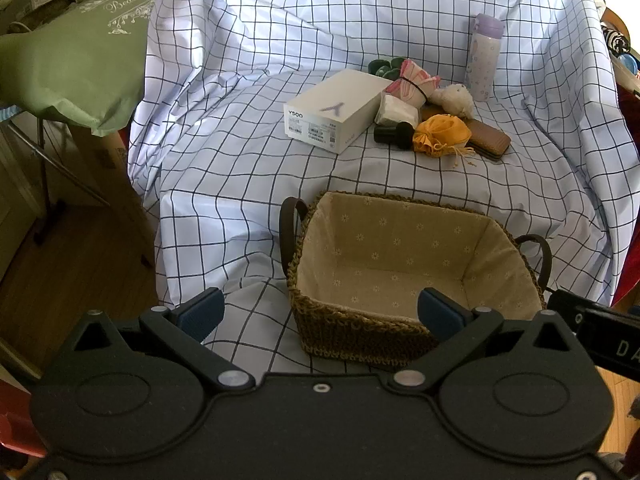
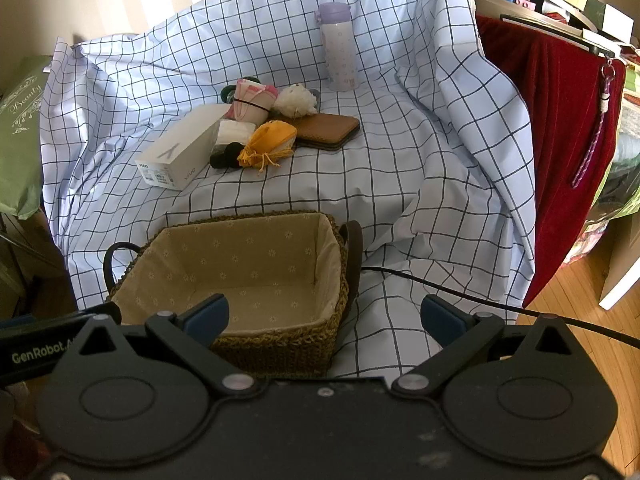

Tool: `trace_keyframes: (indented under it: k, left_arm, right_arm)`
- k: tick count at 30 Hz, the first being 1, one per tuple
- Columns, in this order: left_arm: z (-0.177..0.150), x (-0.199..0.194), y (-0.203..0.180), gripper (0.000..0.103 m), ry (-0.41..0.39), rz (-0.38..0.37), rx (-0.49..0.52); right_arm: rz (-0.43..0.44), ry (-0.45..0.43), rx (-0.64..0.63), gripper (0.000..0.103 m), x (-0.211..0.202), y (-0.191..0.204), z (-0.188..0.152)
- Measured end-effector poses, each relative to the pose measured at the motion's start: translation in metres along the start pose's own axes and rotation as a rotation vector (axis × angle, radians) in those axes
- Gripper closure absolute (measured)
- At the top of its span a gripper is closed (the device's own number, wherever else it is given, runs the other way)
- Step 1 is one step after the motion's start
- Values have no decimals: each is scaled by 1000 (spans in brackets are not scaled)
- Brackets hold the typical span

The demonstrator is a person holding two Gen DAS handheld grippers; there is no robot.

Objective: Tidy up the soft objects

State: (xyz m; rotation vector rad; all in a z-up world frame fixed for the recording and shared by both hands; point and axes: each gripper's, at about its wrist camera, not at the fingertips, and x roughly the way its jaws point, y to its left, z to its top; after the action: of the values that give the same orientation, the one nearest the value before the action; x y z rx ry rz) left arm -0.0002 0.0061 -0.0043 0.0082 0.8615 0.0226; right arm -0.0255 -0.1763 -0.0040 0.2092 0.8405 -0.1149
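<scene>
Both of my tools hang with nothing in them: my left gripper (image 1: pixel 320 312) has its blue pads spread wide at the bottom of its view, and my right gripper (image 2: pixel 325 317) is spread just as wide.

Just beyond the fingers sits the woven basket (image 1: pixel 356 334), lower centre of the left view and lower left of the right view. Its floral cloth lining is bare, and a dark loop handle stands at each short end, so its long axis runs left to right across both frames.

Farther up, on the checked sheet (image 1: pixel 240 160), the soft things lie clustered against a white phone box (image 1: pixel 334 110). The orange drawstring pouch (image 2: pixel 269 142) lies with its tied neck and tassels pointing toward the lower left in the right view. A rolled pink cloth (image 2: pixel 251 100) (bound by a black band) leans behind it, beside a fluffy white plush (image 2: pixel 297 100) and a folded white pack (image 2: pixel 235 132). A brown wallet (image 2: pixel 326 130) lies flat to the right, a black cylinder (image 2: pixel 224 156) beside the pouch, and a lilac bottle (image 2: pixel 338 50) stands upright behind them all.
</scene>
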Motion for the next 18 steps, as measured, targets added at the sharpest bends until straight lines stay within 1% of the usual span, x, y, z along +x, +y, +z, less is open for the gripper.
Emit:
trace_keyframes:
  k: [18]
  left_arm:
    - [-1, 0, 0, 3, 2, 1, 1]
  right_arm:
    - [-1, 2, 2, 1, 1, 2, -4]
